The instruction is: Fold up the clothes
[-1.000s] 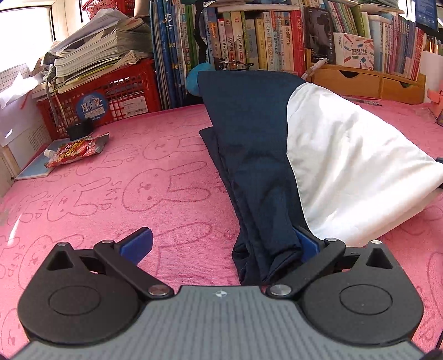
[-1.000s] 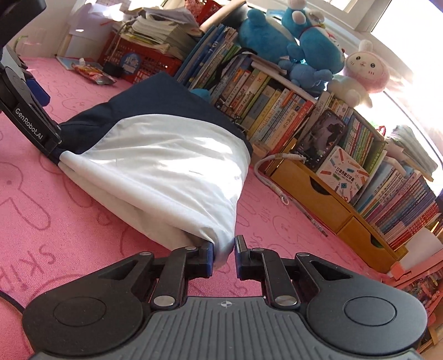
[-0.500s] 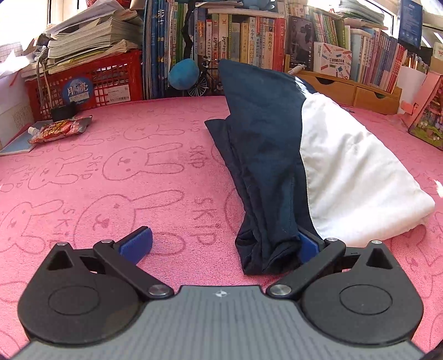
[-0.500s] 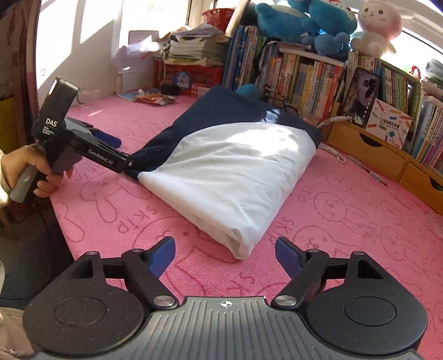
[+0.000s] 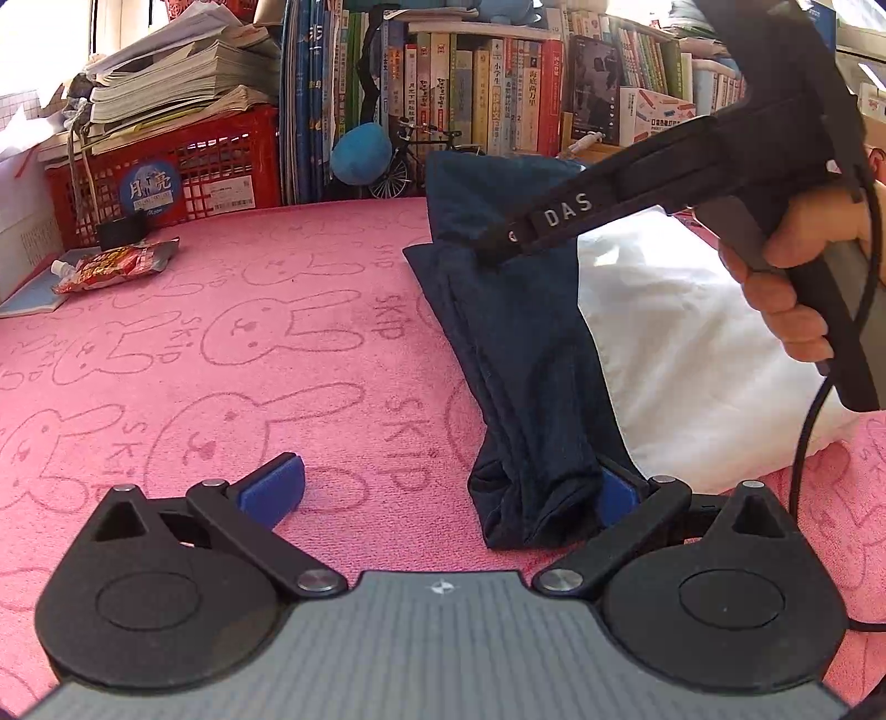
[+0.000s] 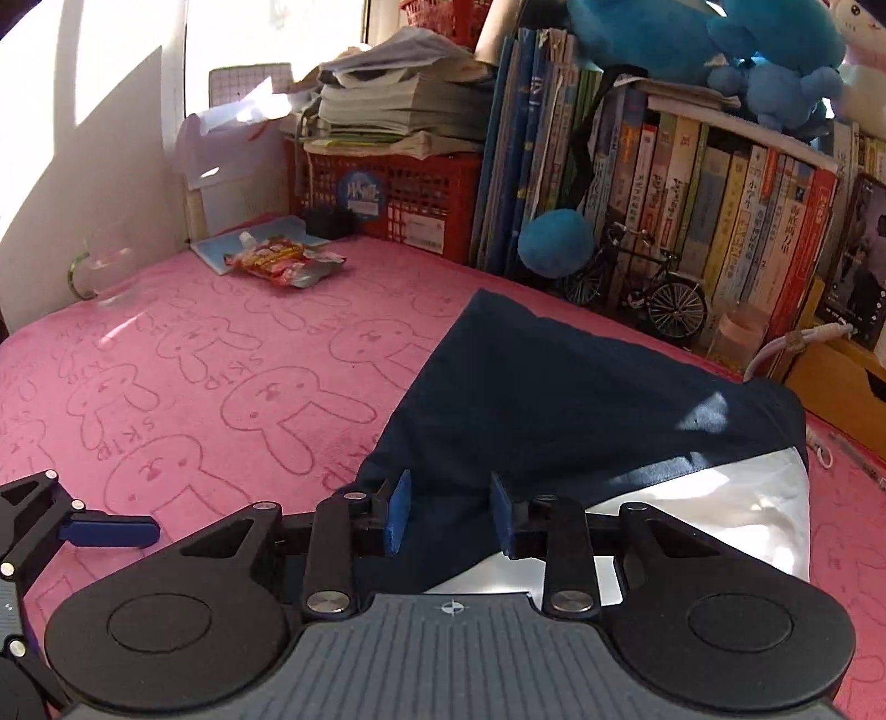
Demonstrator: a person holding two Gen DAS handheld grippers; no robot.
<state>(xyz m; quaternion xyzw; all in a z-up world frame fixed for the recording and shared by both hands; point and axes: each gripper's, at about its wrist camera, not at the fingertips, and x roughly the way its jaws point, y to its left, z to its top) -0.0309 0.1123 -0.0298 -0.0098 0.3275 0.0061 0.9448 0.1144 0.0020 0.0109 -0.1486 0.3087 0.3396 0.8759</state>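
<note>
My right gripper [image 6: 449, 518] has moved since half a second ago. Back then it was wide open near the white corner of the folded clothes [image 5: 531, 354]. Now it is over the dark blue part, and its blue pads are closer together with dark cloth showing between them. They are not shut. I cannot tell if the pads press the cloth.

My left gripper [image 5: 443, 490] has stayed where it was. It is wide open. Its right pad touches the near end of the dark blue fold, and its left pad sits over the bare pink cloth [image 5: 221, 360] on the table.

The clothes lie on that pink bunny cloth, in front of the row of books [image 5: 487, 105].

The left view shows my hand [image 5: 797, 277] holding the right gripper's handle above the clothes. The right view does not show that. The right view shows a small toy bike [image 6: 637, 288] behind the clothes very clearly, and blue soft toys [image 6: 720, 39] on top of the books. A snack bag [image 6: 282, 260] lies far to the left of the clothes, near the red basket [image 6: 410, 199].
</note>
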